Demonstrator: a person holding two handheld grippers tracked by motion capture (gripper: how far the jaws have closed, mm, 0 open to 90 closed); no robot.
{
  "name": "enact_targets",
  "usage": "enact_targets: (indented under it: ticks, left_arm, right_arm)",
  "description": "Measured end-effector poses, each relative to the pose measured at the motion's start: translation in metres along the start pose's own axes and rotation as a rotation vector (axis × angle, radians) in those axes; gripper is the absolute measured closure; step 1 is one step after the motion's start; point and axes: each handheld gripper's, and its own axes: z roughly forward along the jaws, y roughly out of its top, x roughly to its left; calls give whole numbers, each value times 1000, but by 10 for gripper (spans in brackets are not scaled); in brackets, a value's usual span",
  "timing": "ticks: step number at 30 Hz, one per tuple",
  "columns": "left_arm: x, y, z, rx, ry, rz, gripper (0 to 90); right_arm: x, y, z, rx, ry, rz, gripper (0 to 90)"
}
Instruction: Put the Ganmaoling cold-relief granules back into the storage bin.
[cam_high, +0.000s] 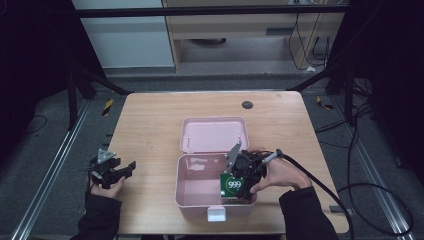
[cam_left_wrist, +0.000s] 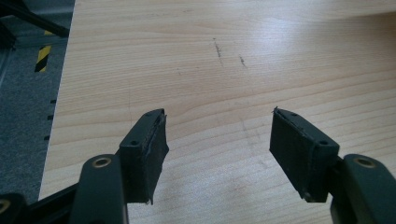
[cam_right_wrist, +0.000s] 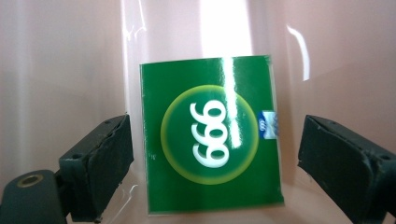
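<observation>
- Right hand-held gripper (cam_high: 243, 186) is down in the open pink box (cam_high: 192, 200), at the box's front right corner.
- Green packet (cam_right_wrist: 212, 135) marked "999" sits between its jaws; in the right gripper view there is a gap on both sides, pads not pressing. Jaws apart, nothing gripped.
- In the high view the green packet (cam_high: 231, 184) stands roughly upright against the box's right inner wall.
- Box lid (cam_high: 214, 135) is flipped back flat on the worktop (cam_high: 150, 120), behind the box body; white latch (cam_high: 216, 214) at the front edge.
- Left hand-held gripper (cam_high: 131, 167) rests at the worktop's left edge, well apart from the box.
- Its jaws stand wide apart with nothing between them, bare wood under them in the left gripper view (cam_left_wrist: 219, 135).
</observation>
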Motion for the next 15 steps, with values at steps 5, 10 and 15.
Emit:
enact_targets:
  ticks: [5, 10, 15]
  left_arm:
    - [0, 0, 0, 1, 0, 0, 358]
    - [0, 0, 1, 7, -10, -2, 369]
    - [0, -1, 1, 8, -23, 1, 387]
  right_arm:
    - [3, -1, -19, -66, -54, 13, 103]
    - [4, -7, -43, -181, -129, 57, 113]
    - [1, -18, -67, -302, -257, 155, 112]
